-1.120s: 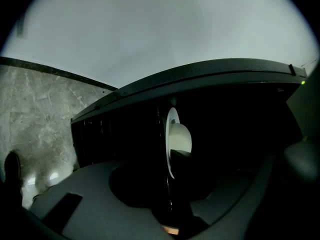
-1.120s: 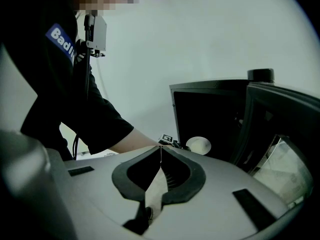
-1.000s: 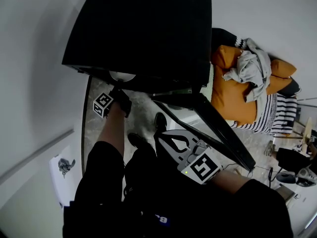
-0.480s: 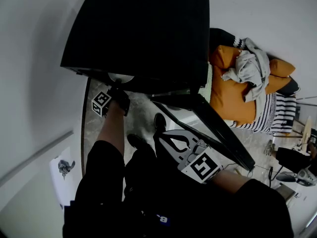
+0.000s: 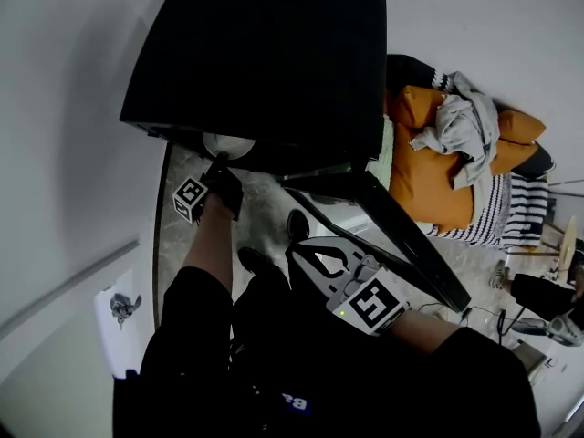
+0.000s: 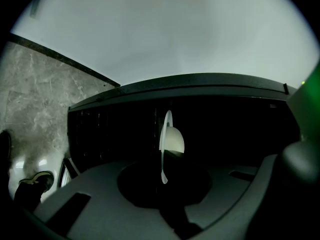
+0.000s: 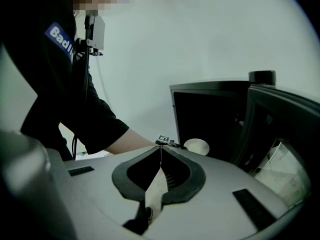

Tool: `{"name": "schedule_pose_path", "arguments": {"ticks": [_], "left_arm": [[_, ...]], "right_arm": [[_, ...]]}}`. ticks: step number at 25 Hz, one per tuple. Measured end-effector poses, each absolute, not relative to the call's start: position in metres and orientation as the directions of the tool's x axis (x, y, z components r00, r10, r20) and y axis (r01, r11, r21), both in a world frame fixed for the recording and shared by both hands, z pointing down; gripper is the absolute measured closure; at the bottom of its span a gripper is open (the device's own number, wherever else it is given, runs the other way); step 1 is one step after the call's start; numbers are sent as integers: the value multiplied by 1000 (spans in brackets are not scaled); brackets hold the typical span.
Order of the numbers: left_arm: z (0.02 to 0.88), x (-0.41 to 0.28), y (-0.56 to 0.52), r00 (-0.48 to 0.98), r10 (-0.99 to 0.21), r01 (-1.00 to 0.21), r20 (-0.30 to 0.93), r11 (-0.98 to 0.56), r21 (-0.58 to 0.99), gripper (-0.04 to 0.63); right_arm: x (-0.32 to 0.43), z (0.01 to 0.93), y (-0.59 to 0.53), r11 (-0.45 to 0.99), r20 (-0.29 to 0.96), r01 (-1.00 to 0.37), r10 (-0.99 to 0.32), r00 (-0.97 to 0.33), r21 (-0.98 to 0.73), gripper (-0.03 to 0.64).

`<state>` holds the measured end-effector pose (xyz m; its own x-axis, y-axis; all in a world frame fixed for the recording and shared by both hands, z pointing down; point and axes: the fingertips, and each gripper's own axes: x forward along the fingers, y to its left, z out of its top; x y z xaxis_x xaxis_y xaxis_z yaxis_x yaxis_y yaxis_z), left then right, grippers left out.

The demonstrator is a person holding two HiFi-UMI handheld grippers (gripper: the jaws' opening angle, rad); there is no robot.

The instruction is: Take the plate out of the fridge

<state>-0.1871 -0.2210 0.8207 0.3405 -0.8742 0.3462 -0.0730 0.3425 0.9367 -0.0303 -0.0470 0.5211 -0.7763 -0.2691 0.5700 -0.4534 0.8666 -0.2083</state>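
A white plate (image 5: 228, 144) shows at the front edge of the black fridge (image 5: 265, 53), just inside its open mouth. My left gripper (image 5: 221, 161) reaches in to it. In the left gripper view the plate (image 6: 174, 140) stands edge-on between the dark jaws, which have just been closing and now pinch its rim. My right gripper (image 5: 294, 247) hangs lower, in front of the open fridge door (image 5: 401, 235). Its jaws meet at the tips (image 7: 161, 147), shut with nothing between them. From the right gripper view the plate (image 7: 196, 146) is a pale disc at the fridge opening.
The fridge stands on a marbled floor (image 5: 265, 203) against a white wall. Its door swings out to the right. Orange cushions (image 5: 433, 176) with grey clothing (image 5: 461, 121) and a striped cloth (image 5: 522, 210) lie to the right. The person's shoes (image 5: 255, 261) are below the fridge.
The left hand and its marker cube have shifted slightly at the fridge opening, and a little more of the white plate shows. The right gripper has stayed put.
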Motion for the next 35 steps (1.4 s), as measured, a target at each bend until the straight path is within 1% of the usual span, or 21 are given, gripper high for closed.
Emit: {"name": "schedule_pose_path", "arguments": {"ticks": [13,20,27,35], "left_arm": [[800,-194,-202,351,-888,-90,296,283,955,580],[782,-188,-184,389,-881,-118,269,242,963,580],[751,-192,-156,393,-889,-107,235,210,972,578],[699,-197,-123,409,-898,-72,165,148,986,578]], "right_arm": [[-39,504,-40,863,556,-457,-277,-784,-215,604],[-45,490,-37,868,538,-454,-289,-791,-200,604],[-52,476,-29,872,513,-449,-300,-804,-195,604],[-51,462,-27,856,483,-476,-337,-808,-200,604]]}}
